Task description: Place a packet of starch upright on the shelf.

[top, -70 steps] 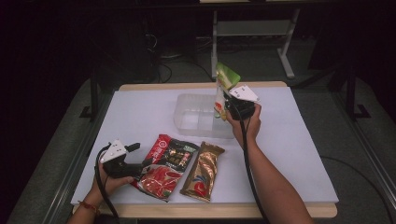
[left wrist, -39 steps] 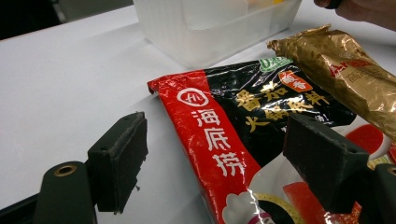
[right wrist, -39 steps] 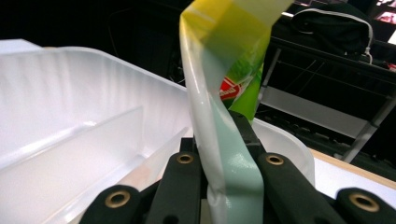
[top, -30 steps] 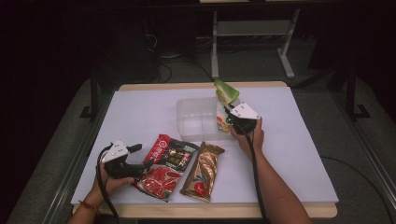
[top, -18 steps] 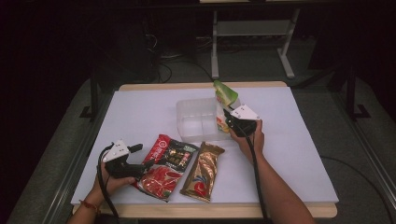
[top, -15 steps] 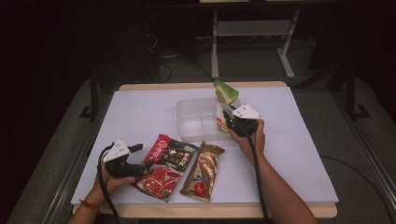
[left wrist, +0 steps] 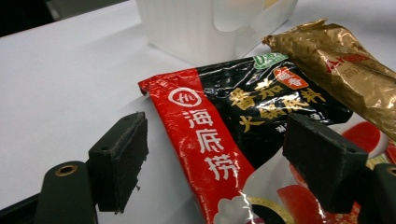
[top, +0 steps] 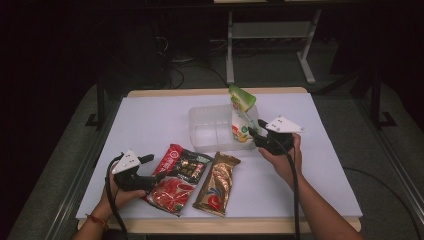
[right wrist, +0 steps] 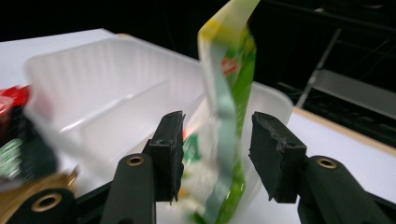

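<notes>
A green-and-white pouch (top: 241,114) stands tilted in the right end of a clear plastic container (top: 207,131). My right gripper (top: 255,131) is just right of it and open; in the right gripper view the pouch (right wrist: 229,121) rises between the spread jaws of the right gripper (right wrist: 222,158), in front of the container (right wrist: 93,84). My left gripper (top: 151,169) is open at the front left. Its jaws straddle the corner of a red-and-black packet (top: 179,175). The left gripper view shows the left gripper (left wrist: 219,163) over that packet (left wrist: 233,116).
A gold packet (top: 216,182) lies right of the red-and-black one, seen again as the gold packet (left wrist: 345,60) in the left gripper view. The white table (top: 150,120) has bare room at back left and right. A metal frame (top: 270,35) stands on the dark floor behind.
The right gripper has come down and toward me, lowering the pouch into the container's right end, and its jaws now stand apart. The left gripper has stayed put.
</notes>
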Demonstrator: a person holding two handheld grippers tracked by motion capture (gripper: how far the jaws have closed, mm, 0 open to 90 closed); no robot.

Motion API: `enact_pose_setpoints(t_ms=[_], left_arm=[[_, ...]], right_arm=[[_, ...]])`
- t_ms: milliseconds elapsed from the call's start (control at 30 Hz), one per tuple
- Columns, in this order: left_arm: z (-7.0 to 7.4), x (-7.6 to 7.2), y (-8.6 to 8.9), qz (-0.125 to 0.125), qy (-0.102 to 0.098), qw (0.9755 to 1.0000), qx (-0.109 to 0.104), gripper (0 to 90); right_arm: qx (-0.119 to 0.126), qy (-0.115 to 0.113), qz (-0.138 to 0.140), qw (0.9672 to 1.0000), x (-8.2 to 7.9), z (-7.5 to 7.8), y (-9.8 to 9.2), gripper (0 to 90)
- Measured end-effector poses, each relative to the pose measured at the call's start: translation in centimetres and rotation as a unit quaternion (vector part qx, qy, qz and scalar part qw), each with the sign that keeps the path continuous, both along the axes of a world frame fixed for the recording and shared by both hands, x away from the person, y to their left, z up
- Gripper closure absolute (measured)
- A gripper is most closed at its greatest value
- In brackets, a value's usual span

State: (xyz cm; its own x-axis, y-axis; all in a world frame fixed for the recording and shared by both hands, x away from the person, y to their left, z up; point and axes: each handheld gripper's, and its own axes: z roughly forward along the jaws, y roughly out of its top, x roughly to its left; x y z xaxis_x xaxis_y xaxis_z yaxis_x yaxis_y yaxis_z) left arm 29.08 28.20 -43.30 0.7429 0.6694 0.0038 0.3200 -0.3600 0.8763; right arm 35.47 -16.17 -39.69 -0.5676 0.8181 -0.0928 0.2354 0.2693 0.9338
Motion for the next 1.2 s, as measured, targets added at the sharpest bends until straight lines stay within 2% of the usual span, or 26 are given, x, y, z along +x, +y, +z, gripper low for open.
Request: enact_pose_setpoints(t_ms=[267,367,433,467,533,600,733,867,900,933,1000,1067,1200], left_arm=[[0.2,-0.4,-0.4,-0.008,-0.001,0.9998,0.017,22.7],[0.4,-0.6,-0.7,-0.009,-0.005,0.9994,0.032,23.0],[0.4,-0.7,-0.9,-0.008,-0.004,0.999,0.044,23.9],[0.4,-0.8,-1.1,0.0,-0.007,0.9982,0.06,23.9],[0.6,-0.9,-1.2,0.004,-0.007,0.9978,0.066,24.2],[0.9,-1.2,-1.4,0.004,-0.005,0.9982,0.06,24.2],[1.8,-1.7,-2.6,-0.018,0.005,0.9982,0.057,24.3],[3.2,-1.5,-4.2,-0.051,0.036,0.9978,0.024,24.1],[3.5,-1.5,-5.0,-0.068,0.051,0.9963,0.01,23.8],[3.6,-1.5,-5.6,-0.078,0.062,0.995,0.006,22.9],[3.7,-1.4,-7.2,-0.109,0.085,0.9905,0.003,22.7],[3.3,-1.2,-8.9,-0.129,0.095,0.9869,0.021,22.7],[2.4,-0.3,-11.1,-0.143,0.116,0.982,0.043,25.0]], right_arm=[[-0.019,0.046,0.047,0.9977,-2.3,-1.3,-1.1,49.3],[-0.037,0.059,0.059,0.9958,-2.8,-2.0,-1.5,47.8],[-0.033,0.074,0.067,0.9944,-3.1,-2.5,-1.9,47.2],[-0.032,0.081,0.07,0.9938,-3.3,-2.7,-2.1,46.9],[-0.037,0.088,0.082,0.9921,-3.6,-3.1,-2.2,46.9],[-0.043,0.096,0.088,0.9906,-3.9,-3.4,-2.3,46.9],[-0.05,0.11,0.101,0.9875,-4.6,-3.6,-2.5,45.8],[-0.053,0.12,0.107,0.9855,-5.3,-3.9,-3.3,45.9],[-0.053,0.122,0.111,0.9849,-5.5,-4.0,-3.5,46.0],[-0.05,0.123,0.116,0.9843,-5.6,-4.1,-3.6,46.4],[-0.043,0.124,0.117,0.9845,-5.7,-4.2,-3.7,47.0],[-0.038,0.128,0.123,0.9834,-5.7,-4.4,-3.7,48.3],[-0.038,0.136,0.135,0.9807,-5.8,-4.5,-3.2,48.9]])
